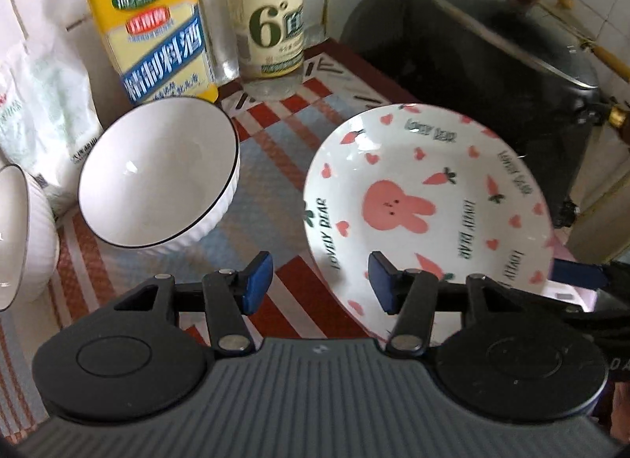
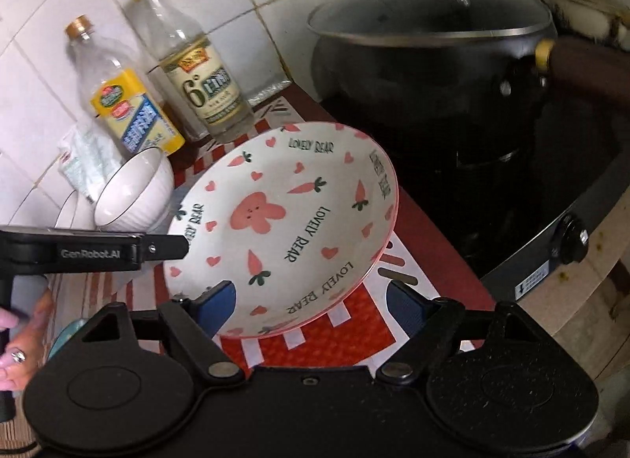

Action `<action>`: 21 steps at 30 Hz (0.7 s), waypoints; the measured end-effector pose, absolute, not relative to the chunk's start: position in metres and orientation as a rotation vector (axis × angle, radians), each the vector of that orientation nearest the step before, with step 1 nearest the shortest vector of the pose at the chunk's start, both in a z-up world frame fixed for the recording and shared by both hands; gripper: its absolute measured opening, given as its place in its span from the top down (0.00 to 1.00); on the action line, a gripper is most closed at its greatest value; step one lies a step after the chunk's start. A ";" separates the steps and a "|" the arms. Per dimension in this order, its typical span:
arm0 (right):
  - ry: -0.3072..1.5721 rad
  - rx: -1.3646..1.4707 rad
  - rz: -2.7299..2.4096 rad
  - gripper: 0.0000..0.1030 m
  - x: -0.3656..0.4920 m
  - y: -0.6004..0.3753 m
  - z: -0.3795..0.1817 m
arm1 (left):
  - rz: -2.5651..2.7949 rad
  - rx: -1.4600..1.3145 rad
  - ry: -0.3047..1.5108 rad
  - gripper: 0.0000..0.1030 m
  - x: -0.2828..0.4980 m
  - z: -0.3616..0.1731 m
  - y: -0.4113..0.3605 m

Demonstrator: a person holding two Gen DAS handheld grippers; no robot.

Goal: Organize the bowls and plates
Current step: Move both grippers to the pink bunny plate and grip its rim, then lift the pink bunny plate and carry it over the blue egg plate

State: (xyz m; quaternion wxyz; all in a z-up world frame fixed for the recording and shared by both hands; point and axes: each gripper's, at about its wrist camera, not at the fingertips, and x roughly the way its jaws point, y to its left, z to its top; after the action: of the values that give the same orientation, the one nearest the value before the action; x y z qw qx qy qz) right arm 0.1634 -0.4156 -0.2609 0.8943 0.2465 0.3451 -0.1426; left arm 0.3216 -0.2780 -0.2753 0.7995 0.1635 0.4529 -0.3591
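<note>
While both grippers hang open and empty, the bunny plate [image 2: 283, 221] sits mid-frame above the right gripper [image 2: 311, 310].
Left gripper [image 1: 321, 282] view adds a second bowl [image 1: 15, 237] at far left, beside the white bowl [image 1: 157, 172].

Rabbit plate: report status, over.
Both grippers, left and right, open, empty. Rabbit plate on mat, ungripped. Ribbed bowl beside it, apart.
</note>
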 end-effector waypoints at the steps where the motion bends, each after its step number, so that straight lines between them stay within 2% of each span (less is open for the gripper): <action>1: 0.722 0.512 -0.311 0.18 0.165 -0.417 -0.265 | -0.776 0.345 0.992 0.55 0.327 -0.279 -0.280; 2: 0.730 0.491 -0.329 0.19 0.167 -0.417 -0.267 | -0.797 0.324 1.013 0.66 0.332 -0.281 -0.280; 3: 0.740 0.459 -0.347 0.20 0.170 -0.416 -0.269 | -0.820 0.300 1.042 0.71 0.337 -0.284 -0.281; 5: 0.723 0.429 -0.356 0.22 0.173 -0.416 -0.271 | -0.832 0.266 1.070 0.73 0.345 -0.288 -0.282; 7: 0.703 0.421 -0.360 0.29 0.175 -0.417 -0.273 | -0.849 0.241 1.081 0.77 0.351 -0.290 -0.283; 8: 0.693 0.423 -0.358 0.33 0.175 -0.419 -0.273 | -0.850 0.237 1.083 0.77 0.352 -0.290 -0.284; 10: 0.675 0.447 -0.340 0.52 0.177 -0.423 -0.275 | -0.855 0.224 1.087 0.77 0.355 -0.292 -0.285; 12: 0.664 0.474 -0.343 0.56 0.178 -0.429 -0.275 | -0.862 0.201 1.093 0.77 0.358 -0.294 -0.283; 16: 0.679 0.472 -0.351 0.70 0.178 -0.434 -0.275 | -0.854 0.180 1.088 0.76 0.358 -0.294 -0.283; 21: 0.681 0.552 -0.358 0.74 0.177 -0.444 -0.275 | -0.873 0.208 1.084 0.76 0.356 -0.292 -0.285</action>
State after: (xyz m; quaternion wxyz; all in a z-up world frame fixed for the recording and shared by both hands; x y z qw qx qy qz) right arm 0.1771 -0.4440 -0.2749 0.8900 0.2659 0.3279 -0.1723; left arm 0.3562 -0.2848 -0.2922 0.7624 0.0956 0.4986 -0.4012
